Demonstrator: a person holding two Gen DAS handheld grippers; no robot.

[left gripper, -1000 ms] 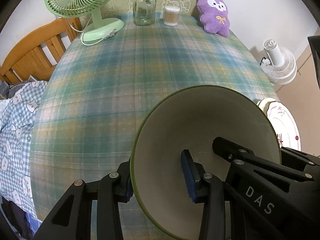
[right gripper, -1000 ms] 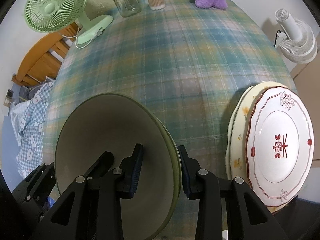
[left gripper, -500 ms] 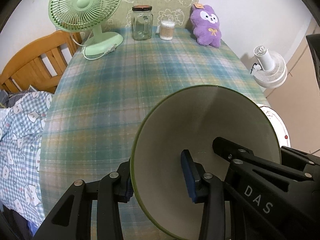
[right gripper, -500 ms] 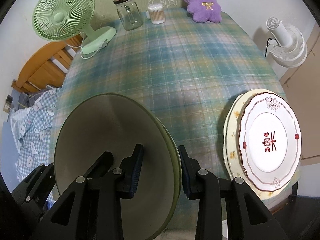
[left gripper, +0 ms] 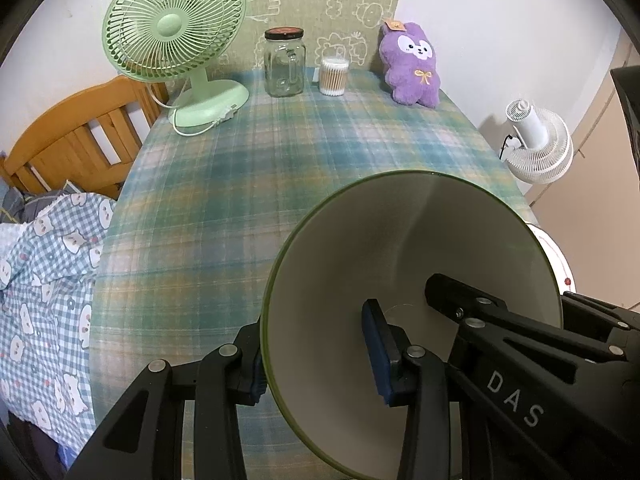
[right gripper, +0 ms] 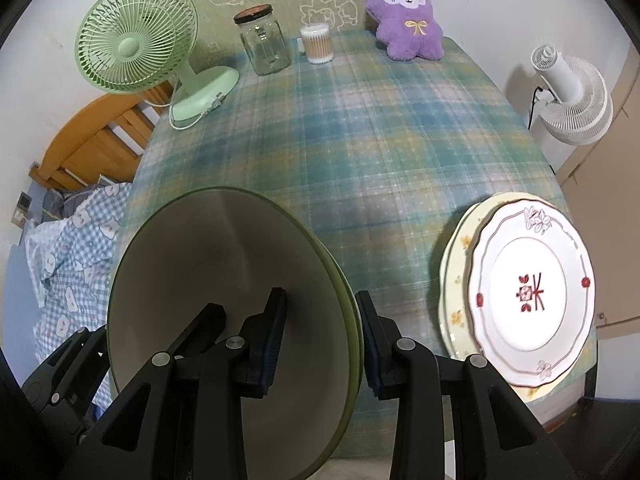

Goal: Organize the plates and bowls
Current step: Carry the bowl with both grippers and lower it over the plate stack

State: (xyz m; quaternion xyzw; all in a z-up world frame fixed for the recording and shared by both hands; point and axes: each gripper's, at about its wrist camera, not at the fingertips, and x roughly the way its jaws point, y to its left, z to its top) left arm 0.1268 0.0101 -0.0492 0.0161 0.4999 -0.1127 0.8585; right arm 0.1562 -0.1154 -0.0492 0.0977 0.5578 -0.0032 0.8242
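- Bowl [left gripper: 412, 264] first: big, round, pale cream inside with a thin green rim, smooth and glossy like glazed ceramic, and it's up off the plaid table [left gripper: 280, 184], carried between both my claws.
- My left claw [left gripper: 320, 360] is clamped on the left wall, one pad outside, one inside. My right claw [right gripper: 320, 340] pinches the right wall the same way. Both are narrow, gripping the bowl.
- In the right view the rim looks doubled, so this may be two nested bowls; I can't be sure.
- Step in hand, as I judge it: the carry, mid-air, with the bowl not yet set down.
- Plates [right gripper: 520, 292] sit stacked at the table's near right corner, a white scalloped one with red motifs on top of a cream floral one.
- Next move calls for keeping both grips level and matched, picking a landing spot near the plates, and lowering gently: glazed ware is slick and chips easily.
- Green fan [left gripper: 172, 36], glass jar [left gripper: 284, 64] and purple plush [left gripper: 412, 68] stand well apart at the far edge.
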